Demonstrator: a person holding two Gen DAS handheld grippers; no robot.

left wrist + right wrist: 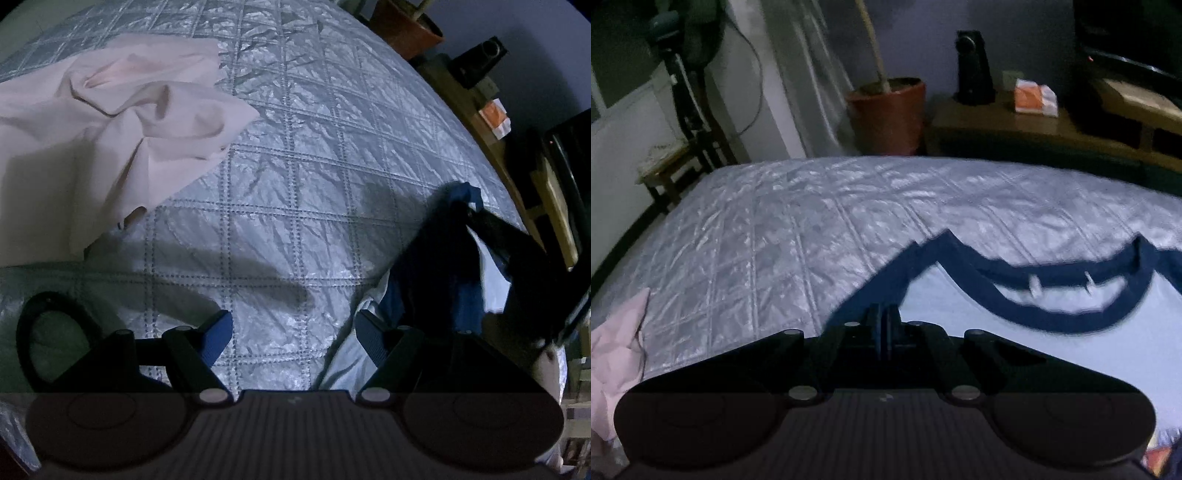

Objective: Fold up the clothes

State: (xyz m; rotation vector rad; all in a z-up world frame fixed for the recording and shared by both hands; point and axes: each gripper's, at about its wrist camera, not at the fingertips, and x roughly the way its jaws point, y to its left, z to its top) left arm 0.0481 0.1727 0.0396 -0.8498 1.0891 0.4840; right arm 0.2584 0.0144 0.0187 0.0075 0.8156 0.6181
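Note:
A white shirt with navy trim (pixel 997 354) lies at the right side of the quilted grey bed cover (pixel 775 240), its navy collar (pixel 1071 314) facing up. My right gripper (pixel 884 314) is shut on the shirt's navy sleeve edge. In the left wrist view that gripper (pixel 474 212) holds the dark cloth (pixel 436 258) lifted off the bed cover (pixel 295 166). My left gripper (pixel 293 325) hangs open over the cover with nothing between its fingers. A crumpled pale pink garment (pixel 110 122) lies at the left, and its corner (pixel 613 350) shows in the right wrist view.
Beyond the bed's far edge stand a brown plant pot (pixel 886 114), a low wooden unit (pixel 1015 125) with a black speaker (pixel 973 70) and an orange box (pixel 1034 98), and a dark screen (pixel 1126 33). A fan (pixel 698 44) and a stool (pixel 661 166) are at the left.

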